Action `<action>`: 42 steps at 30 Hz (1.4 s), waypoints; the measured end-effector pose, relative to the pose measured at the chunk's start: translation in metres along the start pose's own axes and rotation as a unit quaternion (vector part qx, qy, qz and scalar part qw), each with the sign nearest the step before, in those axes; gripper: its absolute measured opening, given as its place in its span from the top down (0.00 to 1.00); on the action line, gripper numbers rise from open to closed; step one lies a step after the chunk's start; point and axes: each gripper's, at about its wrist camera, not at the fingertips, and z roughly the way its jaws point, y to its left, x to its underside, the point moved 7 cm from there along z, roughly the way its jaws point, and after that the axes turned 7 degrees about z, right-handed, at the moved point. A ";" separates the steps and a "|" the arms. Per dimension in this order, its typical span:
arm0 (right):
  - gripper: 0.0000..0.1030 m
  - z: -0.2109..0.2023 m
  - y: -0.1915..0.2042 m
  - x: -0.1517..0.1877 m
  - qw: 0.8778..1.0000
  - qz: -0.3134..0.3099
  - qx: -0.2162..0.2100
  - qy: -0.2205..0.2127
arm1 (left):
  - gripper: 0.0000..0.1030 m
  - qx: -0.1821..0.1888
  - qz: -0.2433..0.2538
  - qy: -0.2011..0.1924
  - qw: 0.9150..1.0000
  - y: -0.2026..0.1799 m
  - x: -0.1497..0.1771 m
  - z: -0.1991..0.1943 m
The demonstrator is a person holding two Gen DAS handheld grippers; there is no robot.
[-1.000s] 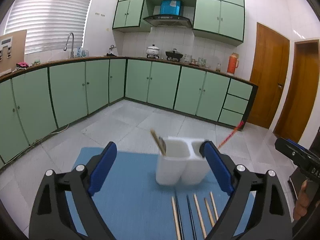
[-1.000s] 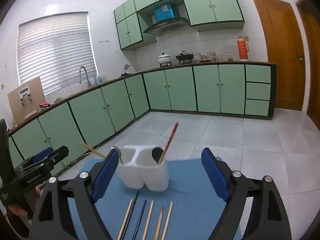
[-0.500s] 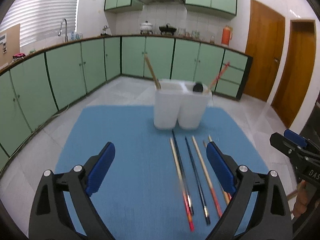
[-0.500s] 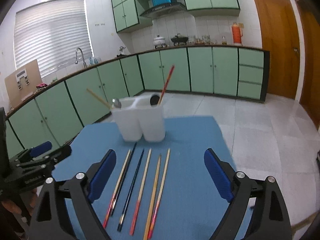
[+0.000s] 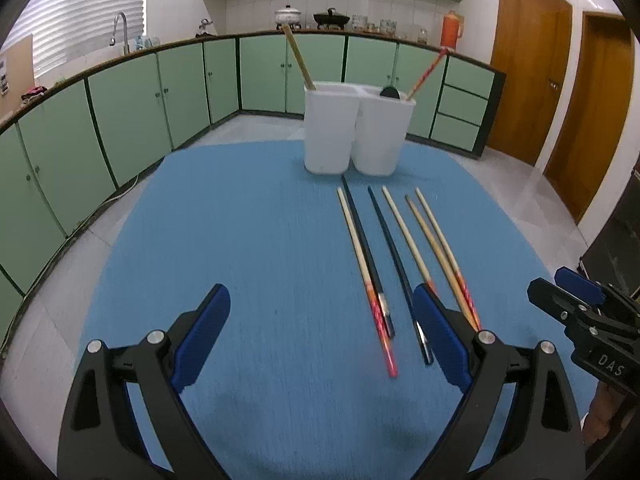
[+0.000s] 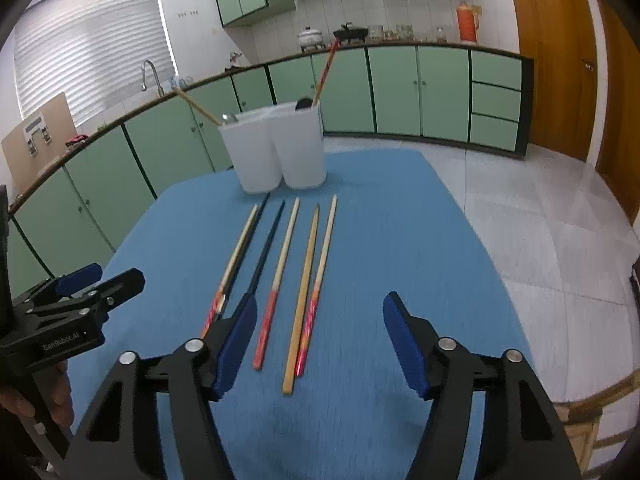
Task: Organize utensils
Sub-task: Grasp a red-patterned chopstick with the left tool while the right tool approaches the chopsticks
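Two sticks are seen standing in the holder; six chopsticks are left flat. Left gripper jaws gape empty, right gripper jaws are being narrowed on nothing.

Bright, even light; fisheye bending; slight blur.

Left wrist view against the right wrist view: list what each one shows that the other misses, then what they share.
Only the left wrist view: a second wooden door at the far right. Only the right wrist view: a spoon bowl in the holder's left cup, and the table's wooden edge. Both: the white holder, six loose chopsticks on the blue mat, and both grippers, left gripper open, right gripper closing on nothing.
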 end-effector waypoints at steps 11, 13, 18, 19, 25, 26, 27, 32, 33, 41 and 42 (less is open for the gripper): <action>0.48 0.000 -0.003 0.022 1.000 0.002 0.006 0.025 | 0.16 0.021 0.003 0.058 0.998 -0.018 0.036 0.021; 0.49 0.000 -0.004 0.022 1.000 0.000 0.007 0.026 | 0.19 0.024 0.001 0.067 0.997 -0.020 0.039 0.026; 0.52 0.003 -0.008 0.023 1.000 0.005 0.007 0.030 | 0.21 0.032 -0.006 0.094 0.995 -0.025 0.049 0.040; 0.53 0.003 -0.009 0.023 0.999 0.007 0.007 0.031 | 0.21 0.032 -0.007 0.096 0.995 -0.025 0.050 0.041; 0.56 0.006 -0.013 0.025 0.999 0.013 0.006 0.033 | 0.27 0.026 -0.003 0.108 0.994 -0.029 0.054 0.048; 0.56 0.006 -0.013 0.025 0.999 0.014 0.006 0.034 | 0.27 0.022 -0.001 0.107 0.994 -0.030 0.054 0.049; 0.57 0.007 -0.013 0.025 0.999 0.014 0.005 0.034 | 0.27 0.021 0.000 0.107 0.994 -0.031 0.053 0.049; 0.60 0.010 -0.014 0.027 0.999 0.017 0.002 0.040 | 0.49 0.000 0.007 0.098 0.995 -0.028 0.051 0.049; 0.61 0.011 -0.014 0.028 0.999 0.017 0.002 0.041 | 0.54 -0.002 0.008 0.095 0.995 -0.028 0.051 0.048; 0.70 0.019 -0.009 0.036 0.998 0.012 -0.003 0.058 | 0.92 -0.007 0.006 0.087 0.996 -0.024 0.048 0.048; 0.71 0.020 -0.008 0.036 0.998 0.011 -0.004 0.059 | 0.94 -0.006 0.005 0.086 0.996 -0.024 0.048 0.047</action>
